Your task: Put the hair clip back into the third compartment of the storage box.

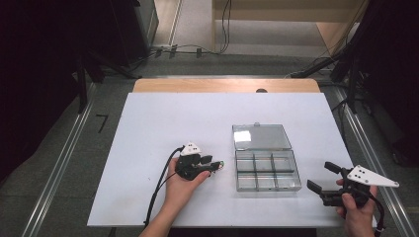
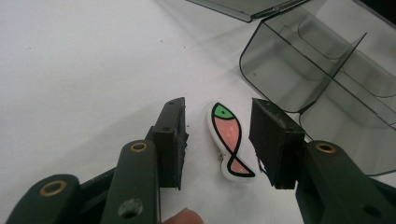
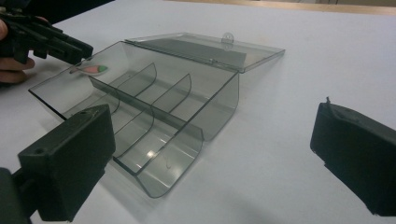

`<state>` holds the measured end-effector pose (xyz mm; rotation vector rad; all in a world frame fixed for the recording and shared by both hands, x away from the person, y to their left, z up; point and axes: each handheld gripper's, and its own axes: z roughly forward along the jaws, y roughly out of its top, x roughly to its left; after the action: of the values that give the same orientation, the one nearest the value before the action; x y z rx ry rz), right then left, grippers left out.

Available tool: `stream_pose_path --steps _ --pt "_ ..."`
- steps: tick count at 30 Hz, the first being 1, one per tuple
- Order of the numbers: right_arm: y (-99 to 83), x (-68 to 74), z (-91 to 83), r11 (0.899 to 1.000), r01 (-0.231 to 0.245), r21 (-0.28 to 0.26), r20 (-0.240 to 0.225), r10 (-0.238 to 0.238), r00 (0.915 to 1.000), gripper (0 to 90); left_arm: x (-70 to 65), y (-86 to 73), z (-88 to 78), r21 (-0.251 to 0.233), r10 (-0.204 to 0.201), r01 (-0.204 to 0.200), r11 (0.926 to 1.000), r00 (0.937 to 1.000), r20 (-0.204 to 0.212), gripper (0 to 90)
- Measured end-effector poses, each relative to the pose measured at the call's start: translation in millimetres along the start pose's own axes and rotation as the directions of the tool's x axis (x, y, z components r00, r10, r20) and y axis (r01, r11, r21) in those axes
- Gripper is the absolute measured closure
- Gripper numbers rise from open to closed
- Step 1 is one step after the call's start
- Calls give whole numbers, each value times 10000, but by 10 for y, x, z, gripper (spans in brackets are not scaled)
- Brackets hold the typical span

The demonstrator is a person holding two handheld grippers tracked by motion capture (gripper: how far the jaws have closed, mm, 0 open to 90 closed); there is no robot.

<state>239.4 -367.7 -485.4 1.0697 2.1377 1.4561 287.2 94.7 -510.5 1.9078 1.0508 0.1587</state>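
While my left tool gapes astride the fish charm, my right tool waits open beside the box.
Closing off-centre could skid the flat charm across the table.

you see a white charm with a black-lined pink fish and green head, a smoky grey clear box, a white counter, black tools.

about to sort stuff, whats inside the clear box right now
The open box shows bare compartments with nothing in them. The fish piece lies on the table outside it, between the left gripper's open jaws.
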Motion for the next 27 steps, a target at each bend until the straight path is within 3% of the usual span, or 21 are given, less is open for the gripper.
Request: stream_pose_path --steps 4,9,13,21,27 --pt "-2 -3 14 9999 69 76 37 -69 10000 0 -4 3 37 161 -25 25 9999 10000 18 597" --pt "-5 -9 26 9999 56 108 16 -56 10000 0 -44 1 71 491 280 -271 9984 9995 -176 621" --pt "-4 -8 33 9999 82 134 31 -82 10000 0 -57 0 83 466 277 -262 9986 9992 -304 638" --pt "-6 -6 42 9998 37 185 25 -37 10000 0 -117 -9 100 572 680 -658 9962 9970 -379 661" --pt "-7 -5 48 9997 71 221 41 -72 10000 0 -169 -17 120 679 1067 -1044 9922 9938 -304 746"
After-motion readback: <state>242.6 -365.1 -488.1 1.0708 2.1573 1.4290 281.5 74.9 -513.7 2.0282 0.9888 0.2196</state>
